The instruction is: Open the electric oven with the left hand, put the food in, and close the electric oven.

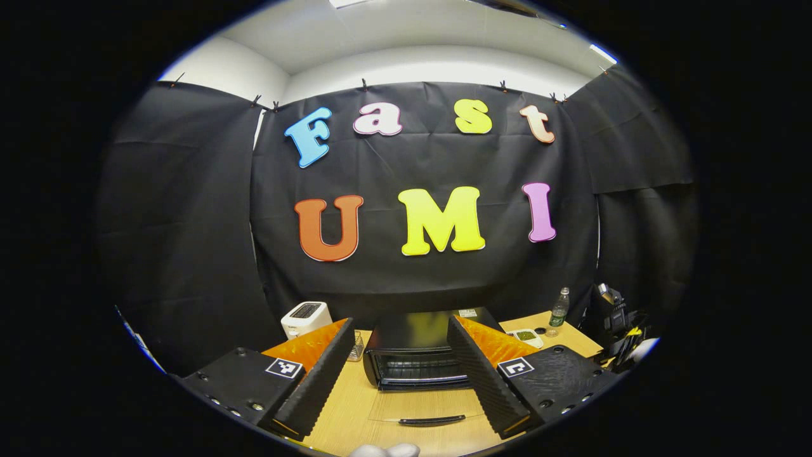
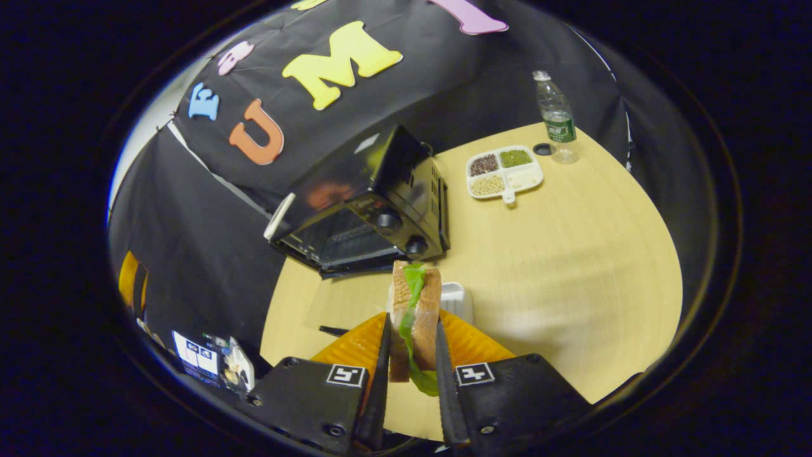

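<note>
The black electric oven (image 1: 412, 352) stands on the wooden table (image 1: 355, 412). Its glass door (image 1: 425, 403) lies folded down toward me, with the dark handle (image 1: 431, 420) at its near edge. My left gripper (image 1: 399, 324) is open wide, holds nothing, and hovers in front of and above the door. My right gripper (image 2: 412, 320) is shut on a sandwich (image 2: 425, 298) of two bread slices with green lettuce, held on edge above the table. In the right gripper view the oven (image 2: 374, 203) sits just beyond the sandwich, its cavity facing lower left over the lowered door (image 2: 339, 304).
A white toaster (image 1: 306, 317) stands left of the oven. Right of the oven are a white divided tray of beans (image 2: 504, 171), a plastic bottle (image 2: 555, 114) and its cap (image 2: 542, 149). A small white container (image 2: 455, 298) sits behind the sandwich. Black gear (image 1: 612, 317) stands at the far right.
</note>
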`<state>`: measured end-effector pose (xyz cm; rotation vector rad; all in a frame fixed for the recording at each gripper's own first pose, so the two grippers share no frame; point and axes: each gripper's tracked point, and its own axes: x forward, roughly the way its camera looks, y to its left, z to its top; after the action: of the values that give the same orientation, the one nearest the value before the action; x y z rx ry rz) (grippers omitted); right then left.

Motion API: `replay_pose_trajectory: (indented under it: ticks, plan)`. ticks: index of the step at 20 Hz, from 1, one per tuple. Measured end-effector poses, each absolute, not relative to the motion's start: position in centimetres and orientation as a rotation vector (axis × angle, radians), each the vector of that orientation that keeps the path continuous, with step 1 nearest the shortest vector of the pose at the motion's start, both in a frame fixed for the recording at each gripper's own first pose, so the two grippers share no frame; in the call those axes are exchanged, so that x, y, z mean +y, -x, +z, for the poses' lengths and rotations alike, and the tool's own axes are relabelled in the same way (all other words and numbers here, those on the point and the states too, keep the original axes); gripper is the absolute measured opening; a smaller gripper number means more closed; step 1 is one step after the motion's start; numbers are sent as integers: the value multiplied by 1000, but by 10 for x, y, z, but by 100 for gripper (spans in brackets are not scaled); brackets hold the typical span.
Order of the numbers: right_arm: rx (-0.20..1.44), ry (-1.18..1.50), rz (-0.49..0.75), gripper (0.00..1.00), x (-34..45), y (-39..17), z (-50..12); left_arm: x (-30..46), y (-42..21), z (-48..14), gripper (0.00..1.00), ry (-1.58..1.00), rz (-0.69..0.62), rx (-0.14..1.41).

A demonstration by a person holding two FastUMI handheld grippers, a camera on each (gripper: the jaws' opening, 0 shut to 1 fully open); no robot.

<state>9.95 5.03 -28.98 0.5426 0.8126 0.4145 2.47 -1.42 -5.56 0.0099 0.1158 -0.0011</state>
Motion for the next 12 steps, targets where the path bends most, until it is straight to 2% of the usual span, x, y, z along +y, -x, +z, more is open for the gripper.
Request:
replay_pose_trajectory:
  ticks: [5,6,7,10,11,12]
  plan:
    - [724,-771,415,34,109,-112,-269,6,-19,-54,96,-17,-15,108]
    - [717,-818,409,38,122,-116,-271,9,-17,-54,96,-19,-19,107]
    - [719,-867,407,34,134,-118,-273,11,-15,-55,96,-19,-27,107]
    - [704,-969,379,34,169,-132,-290,24,-13,-60,96,-34,-42,117]
    - [689,-996,368,38,178,-137,-294,28,-11,-62,96,-38,-43,124]
    - [675,-1032,365,34,187,-145,-295,32,-9,-64,96,-40,-44,129]
